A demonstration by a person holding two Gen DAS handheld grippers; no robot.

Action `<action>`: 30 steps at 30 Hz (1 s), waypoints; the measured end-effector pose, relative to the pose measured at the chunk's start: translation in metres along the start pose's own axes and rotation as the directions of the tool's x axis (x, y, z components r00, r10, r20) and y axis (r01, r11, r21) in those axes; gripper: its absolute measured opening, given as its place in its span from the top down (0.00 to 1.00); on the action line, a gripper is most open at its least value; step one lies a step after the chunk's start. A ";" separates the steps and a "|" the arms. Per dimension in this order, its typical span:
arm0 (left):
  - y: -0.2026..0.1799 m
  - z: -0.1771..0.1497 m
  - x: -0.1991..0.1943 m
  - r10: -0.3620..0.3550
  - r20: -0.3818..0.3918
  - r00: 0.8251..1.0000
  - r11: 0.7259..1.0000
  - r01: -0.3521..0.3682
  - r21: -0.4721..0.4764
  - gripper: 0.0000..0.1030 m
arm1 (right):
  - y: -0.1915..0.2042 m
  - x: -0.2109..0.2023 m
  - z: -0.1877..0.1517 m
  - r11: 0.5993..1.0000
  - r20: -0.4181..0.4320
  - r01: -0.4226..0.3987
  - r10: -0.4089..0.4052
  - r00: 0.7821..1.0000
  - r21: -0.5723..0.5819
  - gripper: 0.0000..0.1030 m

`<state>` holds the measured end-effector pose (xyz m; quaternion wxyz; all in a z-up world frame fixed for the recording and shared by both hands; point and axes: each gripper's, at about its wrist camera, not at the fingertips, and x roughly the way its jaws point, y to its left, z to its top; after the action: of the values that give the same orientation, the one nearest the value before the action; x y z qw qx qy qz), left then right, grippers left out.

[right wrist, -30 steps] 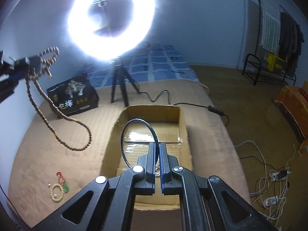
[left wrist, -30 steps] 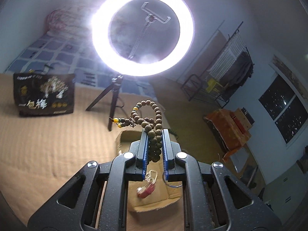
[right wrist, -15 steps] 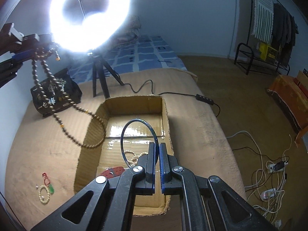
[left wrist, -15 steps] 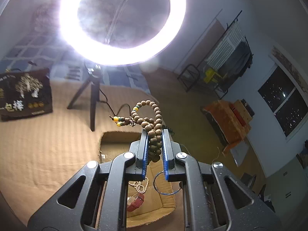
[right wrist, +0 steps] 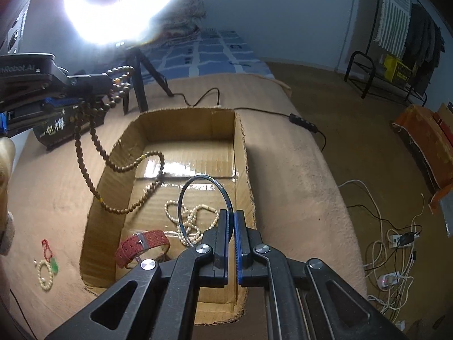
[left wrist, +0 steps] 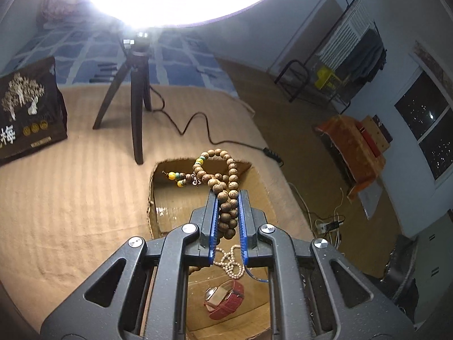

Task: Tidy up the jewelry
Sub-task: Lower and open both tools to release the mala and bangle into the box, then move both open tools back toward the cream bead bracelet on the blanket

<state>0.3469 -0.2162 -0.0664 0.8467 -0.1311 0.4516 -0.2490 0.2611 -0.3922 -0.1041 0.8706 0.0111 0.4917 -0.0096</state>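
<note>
My left gripper (left wrist: 228, 195) is shut on a long string of brown wooden beads (left wrist: 226, 178). In the right wrist view the left gripper (right wrist: 97, 93) is at the upper left and the bead string (right wrist: 119, 167) hangs from it, its lower loop draped over the left wall and onto the floor of an open cardboard box (right wrist: 240, 147). My right gripper (right wrist: 231, 215) is shut on a thin blue bangle (right wrist: 195, 184), held upright above the box. Inside the box lie a white pearl necklace (right wrist: 187, 221) and a red-strapped watch (right wrist: 141, 245); both show below the left fingers, necklace (left wrist: 230, 263) and watch (left wrist: 225, 297).
The box (left wrist: 256, 187) sits on a tan bedspread (left wrist: 70, 198). A small white bead bracelet with red and green charms (right wrist: 46, 270) lies left of the box. A ring light tripod (left wrist: 136, 99), its cable (left wrist: 203, 130) and a black bag (left wrist: 28, 107) stand behind.
My left gripper has come down and across toward the box, and the bead string's loop now rests inside it. My right gripper with the bangle has sunk closer to the box.
</note>
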 end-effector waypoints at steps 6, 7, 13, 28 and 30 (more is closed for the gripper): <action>-0.002 -0.010 0.012 0.006 -0.040 0.999 1.000 -0.005 0.022 0.89 | 0.005 0.001 -0.002 1.000 -0.009 -0.001 0.001 1.000 -0.019 0.94; -0.002 -0.010 0.012 0.009 -0.038 0.999 1.000 -0.008 0.026 0.89 | 0.006 0.001 -0.002 1.000 -0.007 -0.001 0.001 1.000 -0.021 0.82; -0.004 -0.012 0.002 0.026 -0.037 0.999 0.999 -0.025 0.027 0.80 | 0.013 -0.008 -0.002 0.999 0.008 0.005 -0.004 1.000 -0.049 0.72; 0.012 -0.021 -0.056 0.076 0.026 0.997 0.996 -0.077 0.038 0.80 | 0.019 -0.047 -0.001 0.999 0.079 -0.030 0.033 0.996 -0.039 0.58; 0.018 -0.022 -0.069 0.088 0.039 0.995 0.995 -0.089 0.039 0.80 | 0.024 -0.054 -0.002 0.998 0.088 -0.051 0.055 0.995 -0.044 0.52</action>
<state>0.3017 -0.1639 -0.0384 0.8677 -0.0981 0.4359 -0.2179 0.2326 -0.3681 -0.0589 0.8916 0.0057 0.4522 0.0234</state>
